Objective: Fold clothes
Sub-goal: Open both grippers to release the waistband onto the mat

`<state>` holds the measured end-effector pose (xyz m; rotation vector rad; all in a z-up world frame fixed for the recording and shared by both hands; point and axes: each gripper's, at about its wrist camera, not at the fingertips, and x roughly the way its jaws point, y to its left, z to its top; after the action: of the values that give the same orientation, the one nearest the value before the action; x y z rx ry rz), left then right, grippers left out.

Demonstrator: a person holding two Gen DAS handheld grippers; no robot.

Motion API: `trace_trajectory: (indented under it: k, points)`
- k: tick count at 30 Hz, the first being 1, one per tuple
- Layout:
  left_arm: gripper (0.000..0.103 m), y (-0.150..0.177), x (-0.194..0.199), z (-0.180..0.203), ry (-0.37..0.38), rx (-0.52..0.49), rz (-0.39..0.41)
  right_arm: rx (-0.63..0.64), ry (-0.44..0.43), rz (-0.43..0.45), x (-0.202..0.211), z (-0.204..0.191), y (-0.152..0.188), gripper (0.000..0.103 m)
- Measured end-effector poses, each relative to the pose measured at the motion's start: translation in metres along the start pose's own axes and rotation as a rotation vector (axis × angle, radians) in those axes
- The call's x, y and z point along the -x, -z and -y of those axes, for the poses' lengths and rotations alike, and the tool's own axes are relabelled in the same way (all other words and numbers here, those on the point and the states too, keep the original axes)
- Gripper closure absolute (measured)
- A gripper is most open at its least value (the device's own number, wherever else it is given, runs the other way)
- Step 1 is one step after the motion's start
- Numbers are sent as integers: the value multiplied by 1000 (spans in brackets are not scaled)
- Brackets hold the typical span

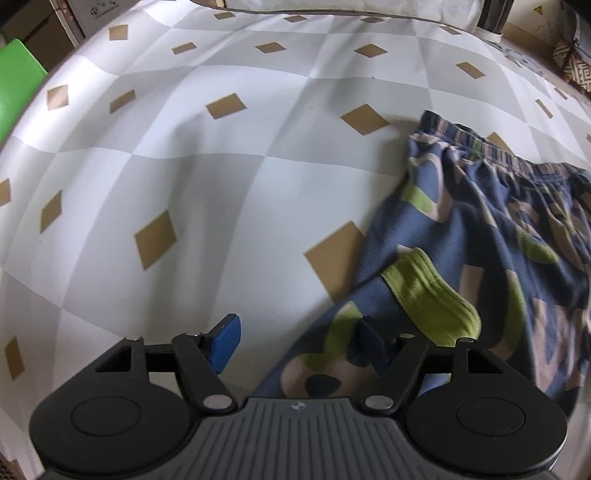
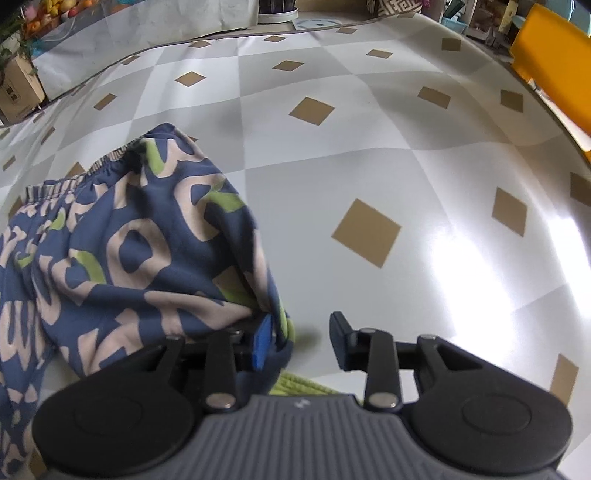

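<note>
Since the shorts (image 1: 480, 229) are soft and limp, your left gripper (image 1: 299, 347) and right gripper (image 2: 301, 339), fingers wide apart and holding nothing, should pinch the green hems at 6 o'clock.

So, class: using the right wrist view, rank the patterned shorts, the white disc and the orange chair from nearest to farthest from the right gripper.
1. Patterned shorts, left, touching the right gripper.
2. Orange chair, far right edge.
3. White disc, top centre, beyond the table.

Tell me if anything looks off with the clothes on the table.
The patterned shorts lie bunched and wrinkled on the checked tablecloth, not flat. One green cuff is flipped up near the left tongs. Nothing looks torn or spilled.
</note>
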<state>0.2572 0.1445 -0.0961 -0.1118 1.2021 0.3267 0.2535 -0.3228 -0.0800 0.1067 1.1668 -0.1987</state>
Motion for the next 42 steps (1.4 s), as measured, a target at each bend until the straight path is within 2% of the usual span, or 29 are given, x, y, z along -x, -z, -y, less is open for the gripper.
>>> trace_trajectory:
  k: [4,7,8,9,13,18,21,23,31,40,42]
  points:
    - [23,-3,-3,-10,-26,26,3,-46,12,-2,-1,10,-1,67]
    - [25,-6,-3,-18,-84,55,8,-38,-8,25,4,7,-3,67]
    - [30,-8,-3,-21,-93,67,9,-35,-15,34,5,6,-4,67]
    - [35,-9,-2,-23,-80,85,7,-32,-21,43,7,6,-4,67]
    - [36,-15,12,-22,9,128,33,-21,-48,78,12,2,-7,65]
    - [36,-14,30,7,114,50,83,-5,-86,119,19,-3,-10,64]
    - [36,-11,34,25,192,8,80,8,-127,107,17,-11,-11,62]
    - [36,-7,34,38,215,-27,74,20,-154,95,15,-16,-11,62]
    - [36,13,32,82,248,-159,64,28,-207,83,7,-27,-10,60]
    - [34,28,23,86,240,-236,81,28,-247,74,-4,-37,-14,59]
    - [29,31,19,83,240,-258,82,27,-244,63,-8,-39,-14,58]
